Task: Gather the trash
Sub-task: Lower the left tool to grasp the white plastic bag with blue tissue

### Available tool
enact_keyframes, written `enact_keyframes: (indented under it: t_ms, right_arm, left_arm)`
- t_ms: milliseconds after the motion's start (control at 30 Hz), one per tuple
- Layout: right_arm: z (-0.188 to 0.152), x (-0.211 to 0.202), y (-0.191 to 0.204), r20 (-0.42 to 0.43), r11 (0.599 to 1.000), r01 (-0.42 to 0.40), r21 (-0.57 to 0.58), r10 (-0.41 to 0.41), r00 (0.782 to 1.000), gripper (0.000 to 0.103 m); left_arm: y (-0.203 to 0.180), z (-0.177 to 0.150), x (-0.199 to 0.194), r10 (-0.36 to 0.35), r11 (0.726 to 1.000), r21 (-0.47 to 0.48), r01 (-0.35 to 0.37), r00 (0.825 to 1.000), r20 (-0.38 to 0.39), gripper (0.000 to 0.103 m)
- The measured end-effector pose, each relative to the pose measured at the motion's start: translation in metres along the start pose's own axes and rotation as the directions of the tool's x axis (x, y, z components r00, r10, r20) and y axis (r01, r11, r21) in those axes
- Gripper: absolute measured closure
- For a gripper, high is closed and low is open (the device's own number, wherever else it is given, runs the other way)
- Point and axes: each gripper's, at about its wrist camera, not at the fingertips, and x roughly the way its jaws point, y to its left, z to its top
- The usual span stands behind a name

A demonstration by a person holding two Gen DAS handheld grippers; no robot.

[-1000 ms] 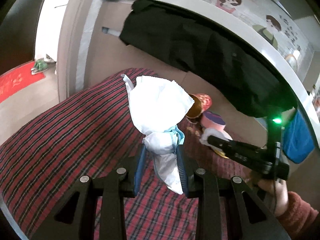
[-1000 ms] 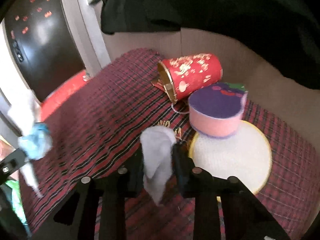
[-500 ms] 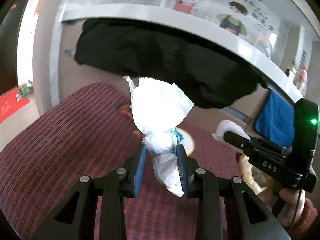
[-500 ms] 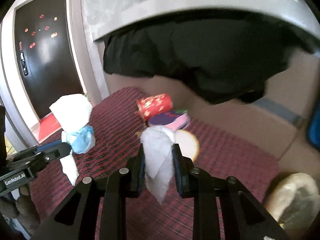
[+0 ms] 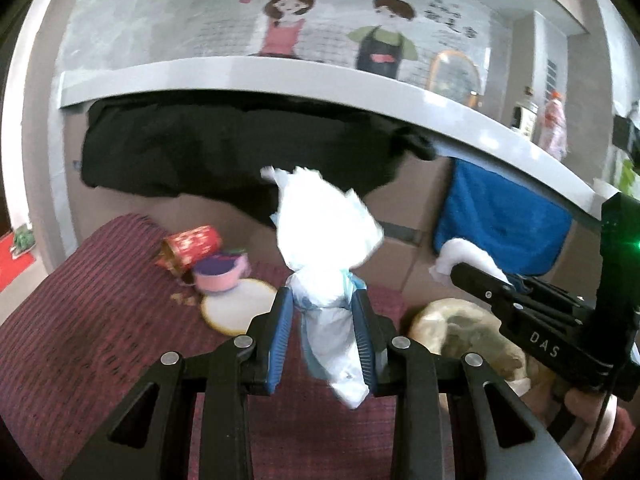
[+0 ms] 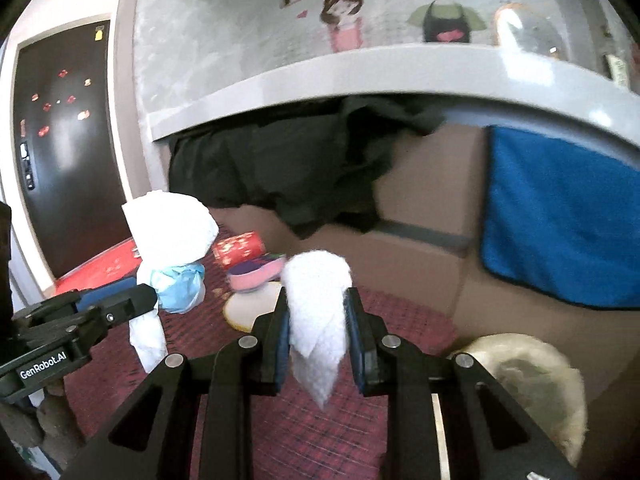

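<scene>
A lived-in home, by the look of it an entry or living area. Ahead of the fingers and above them a grey ledge curves across a wall bearing a cartoon mural of two figures, with a black garment and a blue towel draped from its edge. Below the fingertips spreads a dark red plaid cover, with a red-and-gold can on its side just beside a pink and purple round box. Far left of the right fingers stands a dark front door with a keypad lock and red stickers, a red mat at its foot
</scene>
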Motion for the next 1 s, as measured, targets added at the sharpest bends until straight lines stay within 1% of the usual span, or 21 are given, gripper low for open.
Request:
enact_keyframes:
  t_ms: [133, 200, 300, 367, 433, 500, 533, 567, 600, 633, 667, 700, 767, 800, 867, 967, 1000]
  right_arm:
    - [-0.005, -0.028, -0.026, 0.028, 0.999, 0.036, 0.021, -0.037, 0.999, 0.080]
    - [-0.007, -0.040, -0.037, 0.038, 0.998, 0.053, 0.028, -0.054, 0.998, 0.080]
    - [-0.010, -0.051, -0.055, 0.050, 0.995, 0.080, 0.051, -0.082, 0.995, 0.080]
    - [-0.013, -0.050, -0.064, 0.042, 0.994, 0.083, 0.077, -0.086, 0.995, 0.080]
    - [-0.021, -0.050, -0.075, 0.033, 0.992, 0.069, 0.105, -0.073, 0.997, 0.080]
    - [-0.029, -0.048, -0.081, 0.026, 0.991, 0.083, 0.105, -0.086, 0.996, 0.080]
    - [-0.032, -0.046, -0.084, 0.017, 0.990, 0.083, 0.112, -0.086, 0.996, 0.080]
    - [-0.035, -0.043, -0.090, 0.001, 0.989, 0.068, 0.130, -0.069, 0.998, 0.080]
    - [-0.038, -0.041, -0.093, -0.010, 0.988, 0.059, 0.142, -0.058, 0.998, 0.080]
    - [-0.041, -0.039, -0.096, -0.018, 0.987, 0.059, 0.146, -0.057, 0.998, 0.080]
    - [-0.042, -0.038, -0.097, -0.019, 0.987, 0.064, 0.145, -0.061, 0.998, 0.080]
    - [-0.044, -0.037, -0.097, -0.023, 0.987, 0.070, 0.143, -0.067, 0.997, 0.080]
    - [-0.046, -0.033, -0.099, -0.034, 0.986, 0.063, 0.153, -0.059, 0.998, 0.080]
    - [-0.047, -0.031, -0.099, -0.039, 0.986, 0.058, 0.157, -0.053, 0.998, 0.080]
    - [-0.049, -0.028, -0.097, -0.048, 0.986, 0.055, 0.154, -0.048, 0.998, 0.080]
    - [-0.051, -0.027, -0.091, -0.053, 0.990, 0.058, 0.129, -0.051, 0.997, 0.080]
    - [-0.051, -0.026, -0.089, -0.056, 0.991, 0.059, 0.121, -0.053, 0.997, 0.080]
  left_arm:
    - [-0.035, 0.002, 0.003, -0.021, 0.999, 0.041, 0.020, 1.000, 0.022, 0.079]
    - [-0.049, 0.002, 0.006, -0.022, 0.998, 0.062, 0.019, 0.999, 0.040, 0.085]
    - [-0.061, 0.001, 0.023, 0.001, 0.995, 0.096, -0.005, 0.999, 0.043, 0.090]
    - [-0.051, -0.002, 0.039, 0.000, 0.999, 0.045, 0.001, 1.000, -0.015, 0.090]
    - [-0.038, -0.008, 0.049, -0.026, 1.000, 0.009, 0.026, 0.998, -0.060, 0.090]
    - [-0.028, -0.016, 0.056, -0.047, 0.999, -0.013, 0.046, 0.994, -0.095, 0.090]
    - [-0.023, -0.021, 0.057, -0.067, 0.998, -0.020, 0.065, 0.992, -0.109, 0.088]
    - [-0.016, -0.026, 0.060, -0.098, 0.995, -0.028, 0.095, 0.986, -0.136, 0.083]
    - [-0.012, -0.030, 0.062, -0.109, 0.994, -0.029, 0.106, 0.982, -0.151, 0.073]
    - [-0.008, -0.034, 0.063, -0.122, 0.993, -0.028, 0.119, 0.979, -0.164, 0.066]
    - [-0.006, -0.038, 0.065, -0.137, 0.991, -0.022, 0.135, 0.975, -0.175, 0.056]
    - [-0.005, -0.042, 0.069, -0.156, 0.988, -0.010, 0.157, 0.968, -0.198, 0.053]
    - [-0.009, -0.052, 0.079, -0.162, 0.983, 0.040, 0.179, 0.952, -0.261, 0.053]
    - [-0.011, -0.056, 0.083, -0.150, 0.982, 0.065, 0.175, 0.948, -0.281, 0.053]
    - [-0.013, -0.066, 0.090, -0.109, 0.984, 0.101, 0.145, 0.947, -0.303, 0.051]
    - [-0.013, -0.076, 0.102, -0.071, 0.986, 0.119, 0.114, 0.945, -0.319, 0.049]
    - [-0.014, -0.079, 0.107, -0.045, 0.986, 0.135, 0.094, 0.943, -0.329, 0.049]
